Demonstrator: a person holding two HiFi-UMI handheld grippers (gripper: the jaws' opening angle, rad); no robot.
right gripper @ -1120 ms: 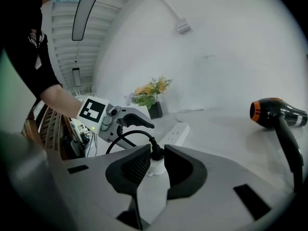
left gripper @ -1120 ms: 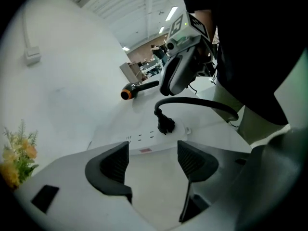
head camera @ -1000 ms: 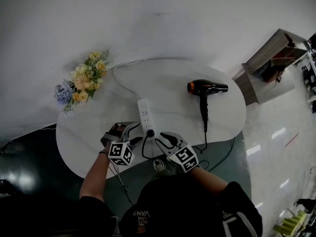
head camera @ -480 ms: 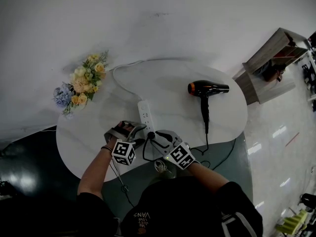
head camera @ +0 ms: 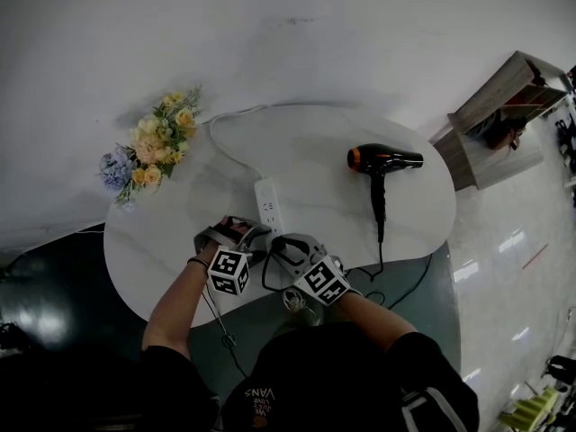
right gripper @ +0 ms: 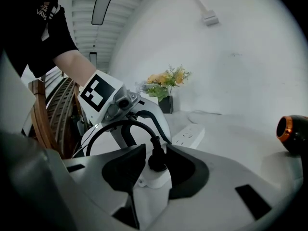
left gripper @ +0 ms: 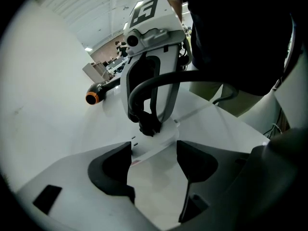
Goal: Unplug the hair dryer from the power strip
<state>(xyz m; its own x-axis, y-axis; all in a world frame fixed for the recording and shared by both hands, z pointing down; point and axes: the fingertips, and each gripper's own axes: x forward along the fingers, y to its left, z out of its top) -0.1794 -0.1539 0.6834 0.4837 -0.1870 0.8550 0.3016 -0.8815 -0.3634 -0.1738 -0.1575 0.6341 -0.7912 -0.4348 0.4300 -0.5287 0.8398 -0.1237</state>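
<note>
Black plug [right gripper: 157,165] sits in the power strip [head camera: 268,207] between the jaws of our right gripper [right gripper: 155,153], just opened wide; the parted jaws of our left gripper [left gripper: 154,153] straddle the strip's end.

Left gripper [head camera: 238,232] and right gripper [head camera: 286,244] are both pale grey shells with black pads [left gripper: 108,170] inside, and white cubes [head camera: 229,271] with black square markers on top. The person's wearing a black short-sleeved top [head camera: 351,376] with white lettering.

My head camera looks steeply down on the worktop [head camera: 333,196]; both gripper cameras, close in, face each other over the power strip [head camera: 268,209].
</note>
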